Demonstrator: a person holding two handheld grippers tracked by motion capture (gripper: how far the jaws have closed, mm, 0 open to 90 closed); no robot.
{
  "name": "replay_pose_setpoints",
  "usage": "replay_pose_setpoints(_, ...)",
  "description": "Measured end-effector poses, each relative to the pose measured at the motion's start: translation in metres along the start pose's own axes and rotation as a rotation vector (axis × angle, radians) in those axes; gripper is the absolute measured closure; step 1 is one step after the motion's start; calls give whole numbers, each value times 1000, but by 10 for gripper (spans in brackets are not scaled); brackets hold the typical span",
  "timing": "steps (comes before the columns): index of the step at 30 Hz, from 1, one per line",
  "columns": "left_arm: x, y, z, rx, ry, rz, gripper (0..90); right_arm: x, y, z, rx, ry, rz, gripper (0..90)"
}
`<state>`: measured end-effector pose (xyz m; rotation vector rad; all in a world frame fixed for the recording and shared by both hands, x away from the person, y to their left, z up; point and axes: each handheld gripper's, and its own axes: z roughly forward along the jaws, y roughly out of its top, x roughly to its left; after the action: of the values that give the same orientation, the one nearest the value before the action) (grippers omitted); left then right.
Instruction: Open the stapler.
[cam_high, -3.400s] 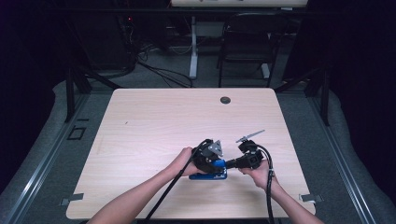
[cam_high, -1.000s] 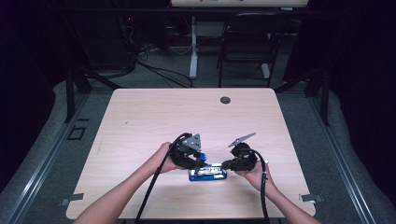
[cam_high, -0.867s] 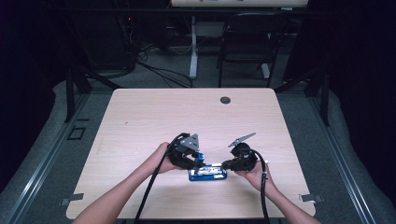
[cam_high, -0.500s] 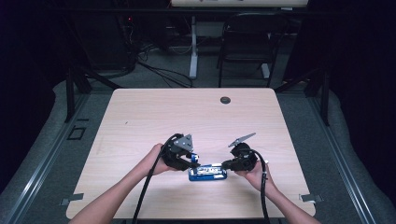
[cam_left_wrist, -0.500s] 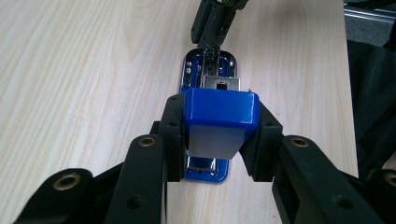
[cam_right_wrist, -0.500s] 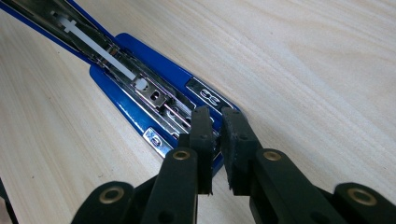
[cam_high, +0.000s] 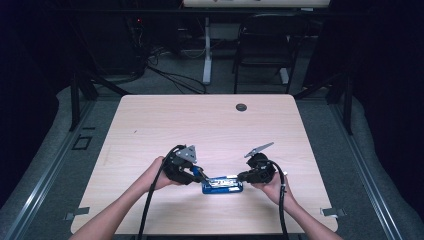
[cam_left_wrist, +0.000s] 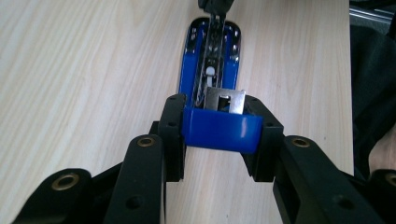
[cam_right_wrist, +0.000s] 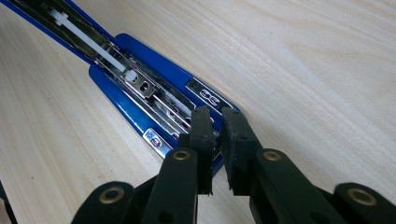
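A blue stapler (cam_high: 222, 185) lies opened on the wooden table (cam_high: 200, 125), near its front edge. Its metal staple channel (cam_right_wrist: 140, 86) is exposed, with a white pusher inside. My left gripper (cam_high: 197, 175) is at the stapler's left end, its jaws clamped on either side of the blue rear piece (cam_left_wrist: 219, 133). The stapler's base (cam_left_wrist: 212, 46) stretches away from the left gripper (cam_left_wrist: 219, 126). My right gripper (cam_high: 242, 176) is at the other end. Its jaws (cam_right_wrist: 215, 126) stand almost together, pinching the front tip of the metal channel.
A black round grommet (cam_high: 241, 107) sits in the table near the far edge. A black chair (cam_high: 265, 45) and a white table leg (cam_high: 206, 50) stand beyond the table. Cables trail from both grippers toward the front edge.
My left gripper has slid a little to the left and toward the front edge with the stapler's blue rear piece. The right gripper and the stapler's front end have stayed in place.
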<state>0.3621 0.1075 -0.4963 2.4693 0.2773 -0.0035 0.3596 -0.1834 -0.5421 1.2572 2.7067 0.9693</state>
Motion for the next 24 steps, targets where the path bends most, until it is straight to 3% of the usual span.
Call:
replay_pose_setpoints(4, 1, -8, -1, 15, -5, -20, 651, 0, 0, 0, 5, 11, 7, 840)
replay_pose_setpoints(11, 1, -9, -1, 14, -4, -12, 652, 2, 0, 1, -10, 3, 24, 839)
replay_pose_setpoints(12, 1, -10, -1, 15, -5, -14, 652, 0, 1, -1, 13, 0, 4, 839)
replay_pose_setpoints(24, 4, -11, -1, 23, -14, -8, 652, 4, 3, -3, 18, -20, -13, 839)
